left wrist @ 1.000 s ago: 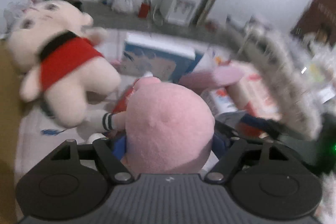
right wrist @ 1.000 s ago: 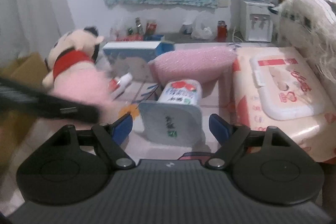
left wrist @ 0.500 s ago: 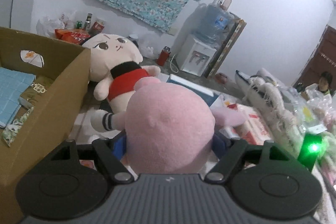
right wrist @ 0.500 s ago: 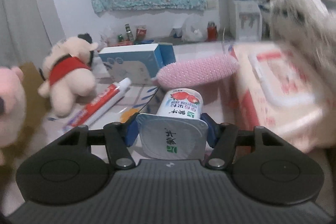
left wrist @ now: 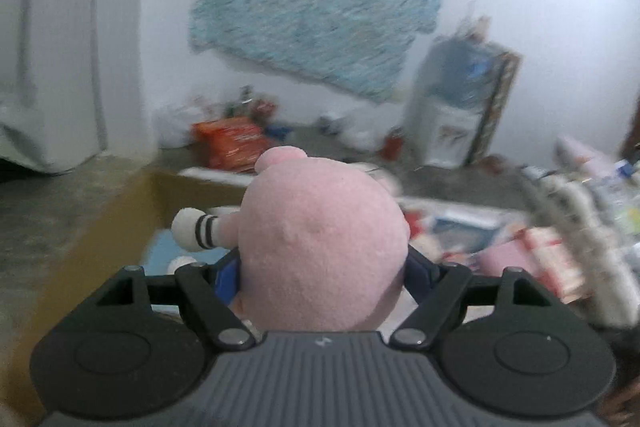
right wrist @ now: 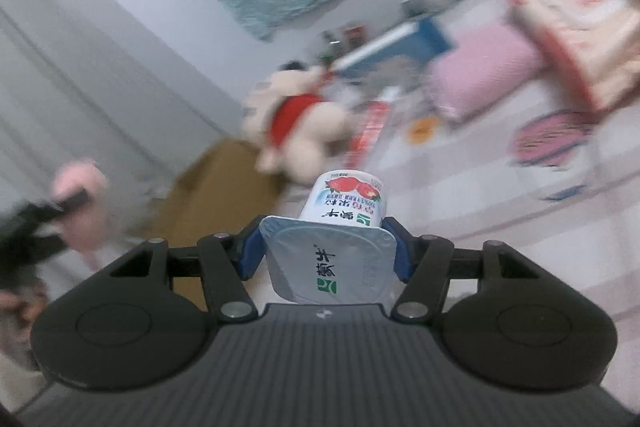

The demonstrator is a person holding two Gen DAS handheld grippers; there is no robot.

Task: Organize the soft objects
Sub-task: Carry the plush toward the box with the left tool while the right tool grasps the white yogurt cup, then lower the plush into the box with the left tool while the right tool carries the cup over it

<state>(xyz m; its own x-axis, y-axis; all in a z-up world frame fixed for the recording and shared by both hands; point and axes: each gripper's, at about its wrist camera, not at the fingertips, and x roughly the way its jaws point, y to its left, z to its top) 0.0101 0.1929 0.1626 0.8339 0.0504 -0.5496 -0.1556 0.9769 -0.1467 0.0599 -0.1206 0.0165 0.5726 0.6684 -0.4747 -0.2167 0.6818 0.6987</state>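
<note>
The left gripper (left wrist: 322, 273) clenches a pink plush toy (left wrist: 320, 247) above a cardboard box (left wrist: 120, 211); the right gripper (right wrist: 326, 253), its jaws just closed, grasps a yogurt cup (right wrist: 332, 247).

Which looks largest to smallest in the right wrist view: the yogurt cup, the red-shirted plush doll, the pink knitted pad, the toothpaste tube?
As they appear in the picture only:
1. yogurt cup, though it sits nearest the camera, in the right gripper
2. red-shirted plush doll and pink knitted pad, too alike and blurred to separate
3. toothpaste tube
</note>
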